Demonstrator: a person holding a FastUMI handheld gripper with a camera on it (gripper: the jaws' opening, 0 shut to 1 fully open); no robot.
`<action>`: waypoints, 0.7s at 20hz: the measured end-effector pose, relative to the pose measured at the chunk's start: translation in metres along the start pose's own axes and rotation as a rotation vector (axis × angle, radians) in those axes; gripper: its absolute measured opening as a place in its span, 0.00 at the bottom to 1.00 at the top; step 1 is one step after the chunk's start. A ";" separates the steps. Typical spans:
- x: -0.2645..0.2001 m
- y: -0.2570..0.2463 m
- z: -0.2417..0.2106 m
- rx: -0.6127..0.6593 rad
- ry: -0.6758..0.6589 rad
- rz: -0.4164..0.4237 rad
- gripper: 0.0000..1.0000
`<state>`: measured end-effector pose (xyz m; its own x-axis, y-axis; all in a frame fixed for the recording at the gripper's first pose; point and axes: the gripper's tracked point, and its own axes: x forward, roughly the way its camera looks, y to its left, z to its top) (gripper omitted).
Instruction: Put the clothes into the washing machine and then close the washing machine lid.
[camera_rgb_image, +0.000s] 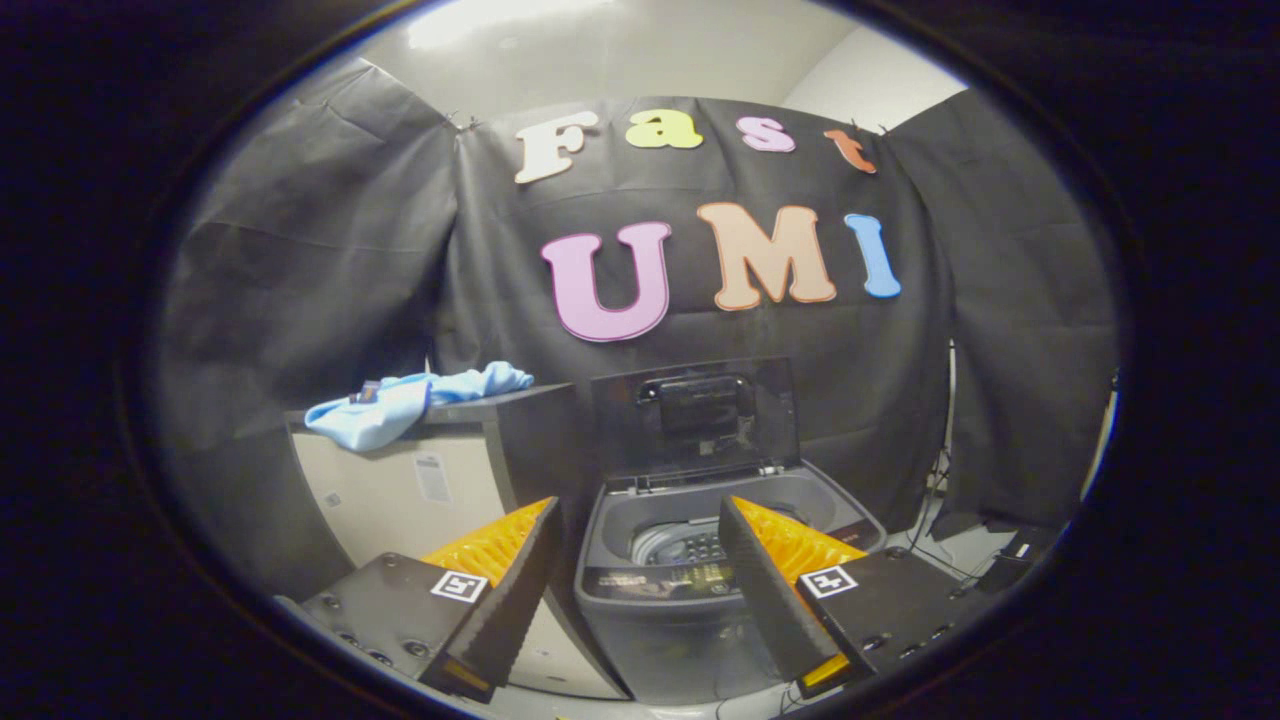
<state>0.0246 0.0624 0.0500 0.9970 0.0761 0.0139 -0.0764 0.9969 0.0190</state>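
Gripper (636, 520) fingers spread apart, holding nothing
Beyond them the washing machine (690, 590) stands with its lid (695, 415) raised; light blue clothes (410, 400) lie on the box (440, 470) beside it

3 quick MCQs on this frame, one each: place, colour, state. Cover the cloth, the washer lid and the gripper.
1. Where is the cloth?
A. Inside the washing machine
B. On top of the box to the side of the washing machine
C. Between the gripper's fingers

2. What colour is the cloth?
A. Light blue
B. Red
C. Green

3. How does the washing machine lid stand?
A. Shut flat
B. Raised, standing upright at the back
C. Taken off and lying on the floor

Answers:
1 B: the cloth is draped over the top edge of the box, beyond the fingers.
2 A: it shows pale blue against the black wall.
3 B: the lid stands up behind the open drum; the gripper is open and holds nothing, its fingers apart before the machine.
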 end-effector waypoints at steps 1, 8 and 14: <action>0.009 0.009 0.008 -0.005 0.002 0.009 0.97; 0.082 0.079 0.073 0.053 0.056 0.037 0.97; 0.157 0.155 0.102 -0.036 0.152 0.089 0.97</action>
<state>0.1676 0.2268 0.1570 0.9769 0.1636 -0.1377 -0.1667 0.9859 -0.0113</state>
